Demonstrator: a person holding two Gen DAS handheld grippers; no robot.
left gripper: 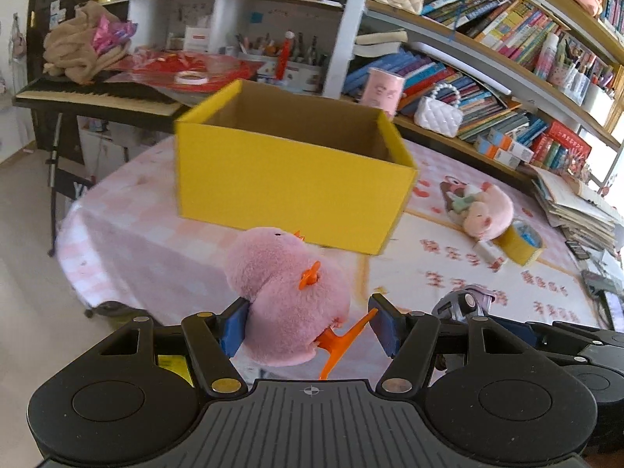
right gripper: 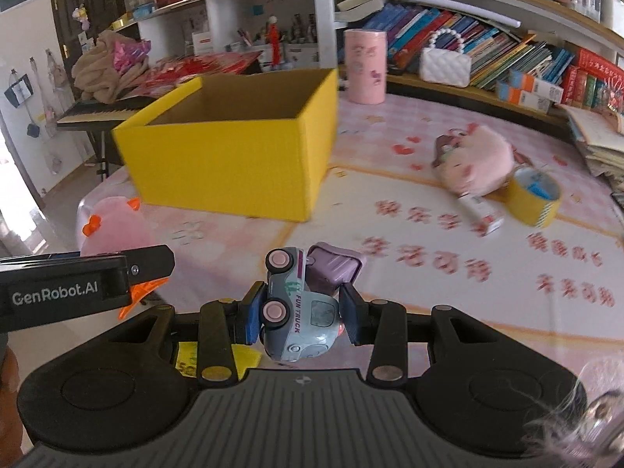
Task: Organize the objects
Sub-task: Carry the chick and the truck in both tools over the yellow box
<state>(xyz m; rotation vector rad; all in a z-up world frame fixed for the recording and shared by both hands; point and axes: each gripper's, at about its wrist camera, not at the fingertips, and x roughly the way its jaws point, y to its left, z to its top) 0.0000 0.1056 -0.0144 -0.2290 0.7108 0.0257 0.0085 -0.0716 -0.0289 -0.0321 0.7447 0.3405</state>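
The left tool (left gripper: pixel 308 321) is holding a pink plush chick (left gripper: pixel 286 296) between its blue pads, with the chick's orange feet sticking out toward the right pad. The right tool (right gripper: pixel 300 316) is gripping a pale blue toy truck (right gripper: pixel 298 312) lying on its side, wheels facing the left pad and a lilac part at its far end. Both tools are hanging side by side over the table (right gripper: pixel 429 312), which is wearing a pink printed cloth. Ahead of them an open yellow box (left gripper: pixel 288 187) is sitting on the table, its brown inside showing nothing from here. To the right of the box, a second pink plush (right gripper: pixel 474 160) is lying beside a yellow tape roll (right gripper: pixel 534 199) and a small white carton (right gripper: pixel 481 212). Bookshelves (left gripper: pixel 507 78) are standing behind the table.
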